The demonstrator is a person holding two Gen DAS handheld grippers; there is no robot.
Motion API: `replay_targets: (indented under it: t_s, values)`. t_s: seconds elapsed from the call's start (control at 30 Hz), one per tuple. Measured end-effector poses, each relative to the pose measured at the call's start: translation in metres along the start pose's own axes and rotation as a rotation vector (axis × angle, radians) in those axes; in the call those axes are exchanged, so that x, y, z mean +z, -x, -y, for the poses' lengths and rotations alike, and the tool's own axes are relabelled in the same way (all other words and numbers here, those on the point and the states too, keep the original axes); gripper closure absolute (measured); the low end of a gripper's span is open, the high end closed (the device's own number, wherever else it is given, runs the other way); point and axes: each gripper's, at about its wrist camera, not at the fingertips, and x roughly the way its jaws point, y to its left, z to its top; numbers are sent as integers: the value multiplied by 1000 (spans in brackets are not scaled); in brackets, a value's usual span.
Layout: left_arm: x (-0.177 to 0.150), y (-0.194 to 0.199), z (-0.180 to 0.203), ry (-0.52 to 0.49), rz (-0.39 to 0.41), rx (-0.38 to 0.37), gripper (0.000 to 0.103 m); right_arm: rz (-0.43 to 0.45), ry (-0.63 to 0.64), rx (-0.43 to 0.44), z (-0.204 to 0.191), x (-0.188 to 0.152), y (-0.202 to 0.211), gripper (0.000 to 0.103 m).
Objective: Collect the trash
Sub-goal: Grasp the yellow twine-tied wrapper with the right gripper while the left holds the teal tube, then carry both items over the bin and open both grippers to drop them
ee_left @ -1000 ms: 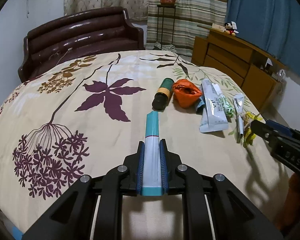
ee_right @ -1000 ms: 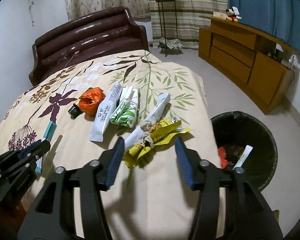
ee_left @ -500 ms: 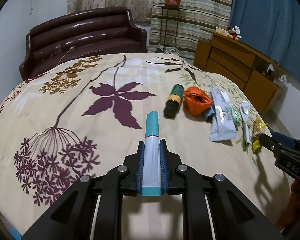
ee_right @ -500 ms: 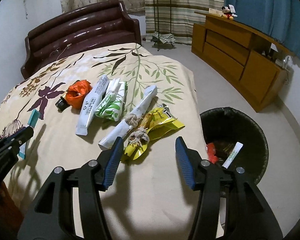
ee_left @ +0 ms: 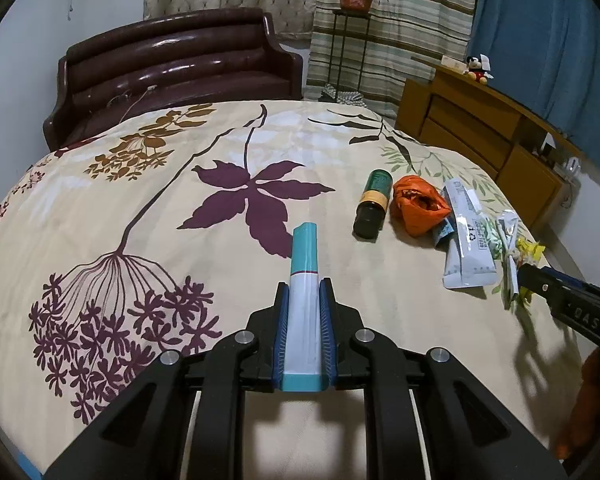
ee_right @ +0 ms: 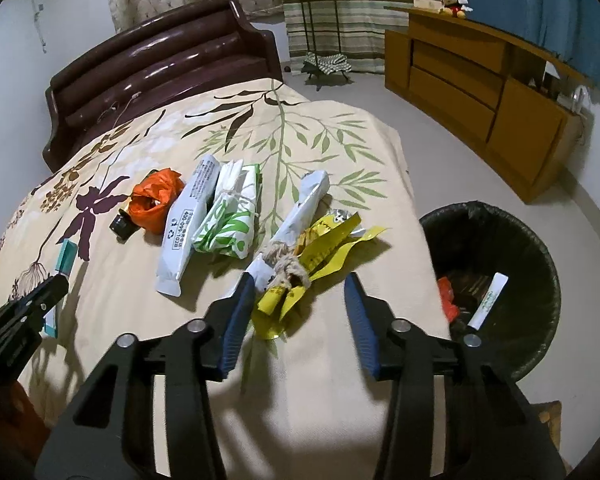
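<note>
My left gripper (ee_left: 304, 290) is shut on a teal-and-white tube (ee_left: 305, 248), held over the bed's floral cover. My right gripper (ee_right: 298, 280) hangs just above a yellow wrapper (ee_right: 324, 240) tied by twine to a rolled white wrapper (ee_right: 306, 200). Its jaws are closing with the bundle's near end between them, and the pads do not press on it. Further left lie a green-and-white packet (ee_right: 230, 216), a long white tube (ee_right: 184, 232), an orange bag (ee_right: 154, 198) and a dark bottle (ee_left: 373, 204). A black bin (ee_right: 536, 256) stands on the floor to the right.
The bin holds an orange scrap and a white stick wrapper. A dark headboard (ee_left: 172, 68) closes the far end of the bed. A wooden dresser (ee_right: 480, 72) lines the right wall, with a plant stand (ee_left: 350, 40) by the curtains. Bare carpet lies between bed and dresser.
The right gripper's jaws have narrowed around the yellow bundle and sit closer to it. The left gripper has shifted slightly across the bed, still gripping the tube.
</note>
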Motion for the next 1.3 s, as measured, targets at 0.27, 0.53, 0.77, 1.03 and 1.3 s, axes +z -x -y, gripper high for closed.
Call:
replay_targets:
  t_s: [0.27, 0.53, 0.77, 1.03, 1.3]
  values:
    - [2, -5, 0, 3, -7, -5, 87, -3, 35, 21, -4, 1, -3, 88]
    - [6, -8, -2, 6, -7, 4, 87, -1, 23, 14, 4, 5, -3, 77]
    - [6, -8, -2, 6, -8, 4, 87, 1, 8, 15, 5, 15, -11, 71]
    - [7, -9, -2, 5, -8, 7, 87, 1, 28, 3, 6, 14, -16, 83]
    - [8, -5, 2, 0, 9, 15, 87, 39, 40, -9, 14, 12, -4, 84]
